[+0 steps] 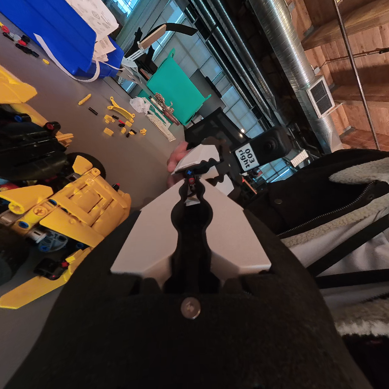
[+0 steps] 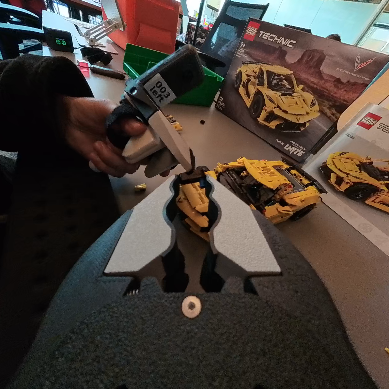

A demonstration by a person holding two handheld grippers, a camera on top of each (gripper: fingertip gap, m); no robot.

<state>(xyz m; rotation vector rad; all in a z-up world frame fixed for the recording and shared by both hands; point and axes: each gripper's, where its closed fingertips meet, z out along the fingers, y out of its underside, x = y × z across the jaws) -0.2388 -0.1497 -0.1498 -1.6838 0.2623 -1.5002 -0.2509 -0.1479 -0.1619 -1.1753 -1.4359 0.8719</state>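
Black brick piece (image 2: 190, 175) (blue, red pins) pinched between both hand-held grippers' tips.

A: What's gripped by the left gripper (image 1: 191, 190)?
B: A small black brick piece (image 1: 191, 183) w/ red and blue pins is pinched at the tips. The right gripper (image 1: 194, 168) is pressed onto the same piece from the far side.
A: And nearby?
B: A yellow brick car (image 1: 69, 210) is seen at left on the grey table (image 1: 130, 155). Loose yellow and black parts (image 1: 120, 122) are scattered beyond it, w/ a blue bin (image 1: 63, 35) further back.
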